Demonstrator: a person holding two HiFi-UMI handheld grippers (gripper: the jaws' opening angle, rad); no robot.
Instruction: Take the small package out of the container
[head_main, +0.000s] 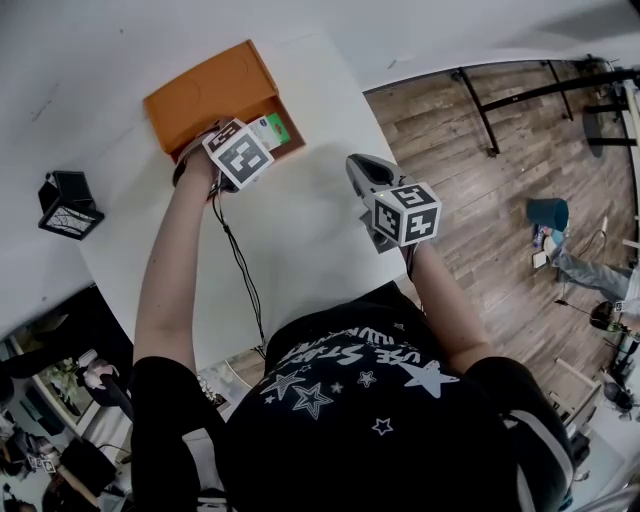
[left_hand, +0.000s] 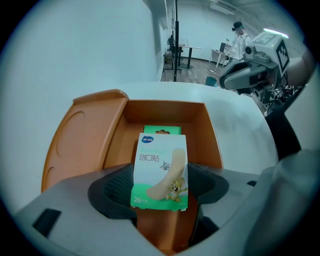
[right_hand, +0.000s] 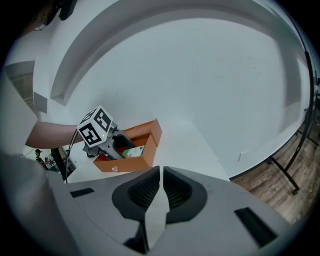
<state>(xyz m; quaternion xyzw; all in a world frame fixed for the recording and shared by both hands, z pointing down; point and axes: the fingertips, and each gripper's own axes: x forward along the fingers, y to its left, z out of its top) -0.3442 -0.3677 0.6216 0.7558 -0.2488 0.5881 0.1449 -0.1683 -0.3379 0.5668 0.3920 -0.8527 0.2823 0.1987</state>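
Note:
An orange box (head_main: 205, 95) with its lid folded back stands at the far end of the white table (head_main: 300, 230). My left gripper (left_hand: 160, 186) is shut on a small green-and-white plaster package (left_hand: 160, 170), holding it upright above the open box (left_hand: 165, 117). From the head view the same package (head_main: 270, 132) shows beside the left gripper (head_main: 243, 158) at the box's near edge. My right gripper (head_main: 372, 190) hovers over the table to the right, shut with nothing between its jaws (right_hand: 161, 192). In the right gripper view the box (right_hand: 131, 148) and package (right_hand: 134, 150) lie ahead at left.
A black wire-frame object (head_main: 68, 205) lies off the table's left side. Wooden floor with black stands (head_main: 520, 95) lies to the right, where a person (head_main: 590, 270) is seated. A cable (head_main: 240, 265) hangs from the left gripper across the table.

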